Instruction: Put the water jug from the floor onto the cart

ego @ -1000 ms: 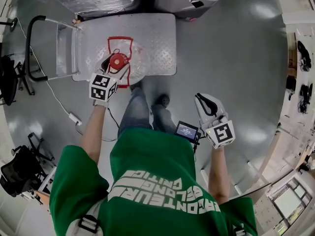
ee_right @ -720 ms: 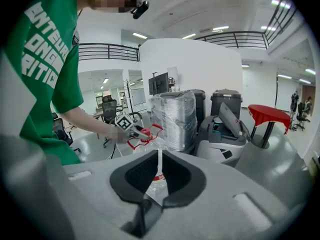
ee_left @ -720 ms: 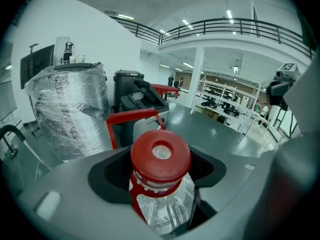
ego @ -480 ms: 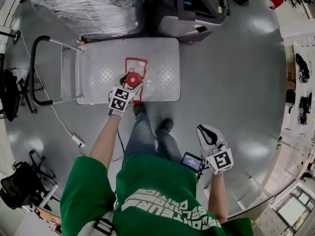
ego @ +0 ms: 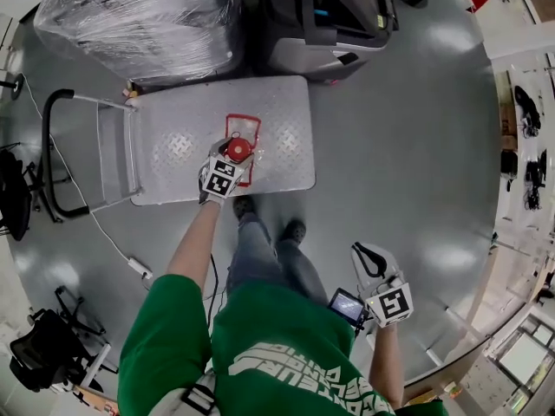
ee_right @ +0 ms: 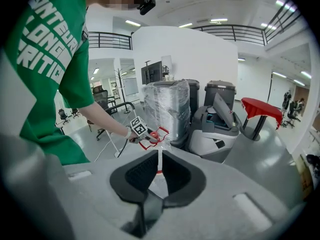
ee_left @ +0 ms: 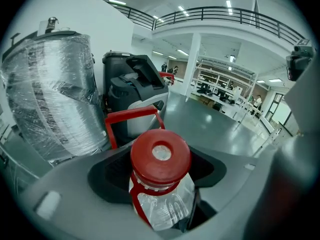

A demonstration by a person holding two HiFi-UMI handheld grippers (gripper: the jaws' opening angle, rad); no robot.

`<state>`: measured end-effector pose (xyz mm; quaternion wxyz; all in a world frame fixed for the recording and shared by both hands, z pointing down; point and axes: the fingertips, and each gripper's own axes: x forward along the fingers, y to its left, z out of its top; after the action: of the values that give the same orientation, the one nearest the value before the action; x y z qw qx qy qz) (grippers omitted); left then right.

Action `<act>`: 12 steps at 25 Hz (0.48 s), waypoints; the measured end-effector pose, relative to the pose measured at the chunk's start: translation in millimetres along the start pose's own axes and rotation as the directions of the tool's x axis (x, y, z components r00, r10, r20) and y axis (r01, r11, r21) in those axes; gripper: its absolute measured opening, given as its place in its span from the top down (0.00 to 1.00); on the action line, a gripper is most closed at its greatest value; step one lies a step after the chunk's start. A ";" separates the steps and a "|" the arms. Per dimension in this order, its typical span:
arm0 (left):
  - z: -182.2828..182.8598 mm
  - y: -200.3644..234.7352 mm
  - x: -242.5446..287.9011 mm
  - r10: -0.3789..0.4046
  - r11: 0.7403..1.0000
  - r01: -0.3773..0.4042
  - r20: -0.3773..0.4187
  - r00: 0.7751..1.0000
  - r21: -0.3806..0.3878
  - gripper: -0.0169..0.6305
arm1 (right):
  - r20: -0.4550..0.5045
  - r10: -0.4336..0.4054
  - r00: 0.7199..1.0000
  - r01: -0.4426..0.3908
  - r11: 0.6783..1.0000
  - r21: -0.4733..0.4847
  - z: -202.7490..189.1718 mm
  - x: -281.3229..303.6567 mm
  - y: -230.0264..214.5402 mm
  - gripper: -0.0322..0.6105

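One likely heavy, slick water jug sits clamped under its red cap by your left gripper; your right gripper is closed, empty.

Water jug over cart deck; wrapped bundle behind cart, machine right of bundle.

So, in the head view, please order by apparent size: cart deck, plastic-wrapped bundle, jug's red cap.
1. Cart deck and plastic-wrapped bundle: about equal; the frame cuts the bundle, so unranked.
2. Red cap: clearly smallest.
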<state>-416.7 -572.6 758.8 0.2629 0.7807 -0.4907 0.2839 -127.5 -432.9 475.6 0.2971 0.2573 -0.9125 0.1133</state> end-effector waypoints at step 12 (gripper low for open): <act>-26.2 7.6 52.0 -0.030 0.999 0.031 -0.075 0.997 0.015 0.44 | -0.097 -0.076 0.992 0.079 0.996 0.033 -17.5 -4.9 -6.6 0.92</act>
<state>-410.0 -589.5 814.6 0.2791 0.7790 -0.4663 0.3127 -112.1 -430.3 487.0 0.3397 0.2924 -0.8844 0.1304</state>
